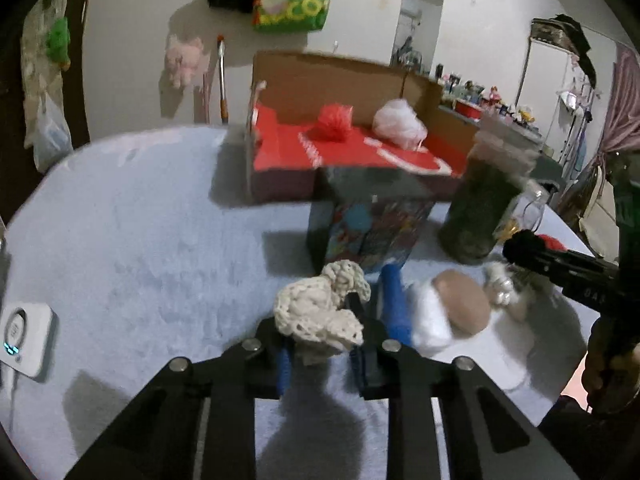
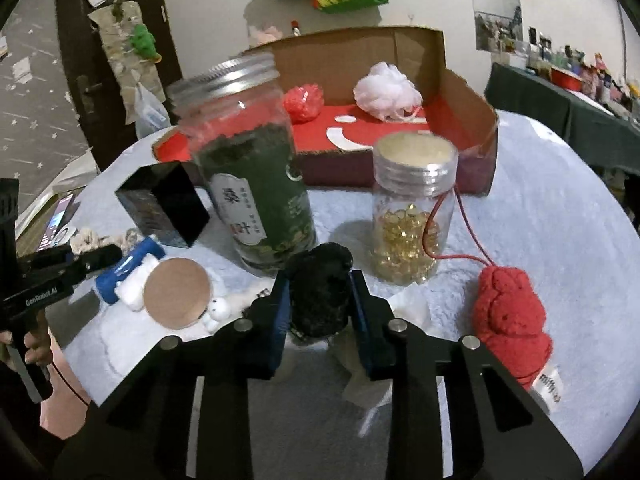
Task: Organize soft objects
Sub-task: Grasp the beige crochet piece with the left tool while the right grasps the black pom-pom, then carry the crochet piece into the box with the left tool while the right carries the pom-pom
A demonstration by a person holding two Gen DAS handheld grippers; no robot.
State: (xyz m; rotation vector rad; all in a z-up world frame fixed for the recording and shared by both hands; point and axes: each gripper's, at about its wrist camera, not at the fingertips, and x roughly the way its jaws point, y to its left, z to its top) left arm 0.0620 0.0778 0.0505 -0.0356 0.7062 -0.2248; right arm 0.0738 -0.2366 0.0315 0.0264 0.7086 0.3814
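Observation:
My left gripper (image 1: 320,334) is shut on a cream crocheted piece (image 1: 312,308), held just above the pale blue fuzzy tablecloth (image 1: 140,240). My right gripper (image 2: 318,296) is shut on a black fuzzy soft object (image 2: 320,276). A cardboard box (image 1: 320,76) with a red floor stands at the back and holds a red mesh pouf (image 1: 334,122) and a white mesh pouf (image 1: 400,124). The right wrist view shows both the red pouf (image 2: 304,102) and the white pouf (image 2: 386,90). A red plush toy (image 2: 508,320) on a red string lies right of my right gripper.
A tall jar of green leaves (image 2: 252,184), a jar of golden capsules (image 2: 412,220) and a dark box (image 2: 164,204) stand before the cardboard box. A blue-and-white piece (image 2: 128,276) and a round tan-faced white item (image 2: 176,292) lie between the grippers. A white device (image 1: 24,340) sits far left.

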